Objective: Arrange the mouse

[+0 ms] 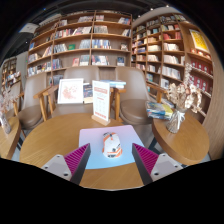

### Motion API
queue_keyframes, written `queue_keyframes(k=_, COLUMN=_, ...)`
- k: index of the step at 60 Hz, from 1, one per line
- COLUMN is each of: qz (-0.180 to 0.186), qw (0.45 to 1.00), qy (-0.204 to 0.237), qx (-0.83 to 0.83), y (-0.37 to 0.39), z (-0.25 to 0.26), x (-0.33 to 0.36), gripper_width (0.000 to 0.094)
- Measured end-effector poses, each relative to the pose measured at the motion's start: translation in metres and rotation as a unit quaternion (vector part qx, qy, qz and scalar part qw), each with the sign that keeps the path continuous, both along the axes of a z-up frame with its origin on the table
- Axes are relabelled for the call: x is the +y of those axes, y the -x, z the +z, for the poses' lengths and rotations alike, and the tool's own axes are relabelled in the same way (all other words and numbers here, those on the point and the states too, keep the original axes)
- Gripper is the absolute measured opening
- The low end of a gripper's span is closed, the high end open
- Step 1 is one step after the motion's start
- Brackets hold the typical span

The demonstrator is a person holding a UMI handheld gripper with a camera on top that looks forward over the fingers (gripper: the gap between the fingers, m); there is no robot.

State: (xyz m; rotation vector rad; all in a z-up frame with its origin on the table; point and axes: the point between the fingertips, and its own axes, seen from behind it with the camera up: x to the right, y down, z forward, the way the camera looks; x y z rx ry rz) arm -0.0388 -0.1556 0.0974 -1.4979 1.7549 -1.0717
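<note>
Gripper view: gripper (112,163) fingers spread apart, empty.
Mouse (112,145): just ahead, between fingertips, on mat (95,135).
Approach: advance centred, squeeze evenly.

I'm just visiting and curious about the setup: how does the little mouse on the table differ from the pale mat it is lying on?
The mouse is small, rounded and raised, white with a reddish patch; the mat is flat, squarish and plain pale blue. The mouse covers only part of the mat, which spreads well beyond it. The mouse lies between the open gripper fingers, untouched; the mat extends ahead of them. Both rest on the round wooden table.
</note>
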Motion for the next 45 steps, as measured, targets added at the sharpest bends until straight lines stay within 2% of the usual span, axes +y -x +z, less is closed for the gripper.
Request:
queue_keyframes(k=7, qz=0.016, qw=1.000, qy=0.000, qx=-0.012, y=0.072, z=0.030, x=0.028, gripper_width=0.0855)
queue_keyframes(k=20, qz=0.044, qw=0.999, qy=0.000, qx=-0.007, y=0.179, z=0.037, x=0.072, gripper_width=0.0855)
queue_keyframes(k=35, qz=0.074, qw=0.997, qy=-0.028, qx=-0.001, y=0.243, z=0.025, x=0.104, gripper_width=0.0851)
queue_keyframes(k=45, qz=0.092, qw=0.995, qy=-0.023, qx=0.005, y=0.261, z=0.019, x=0.116, gripper_width=0.0855)
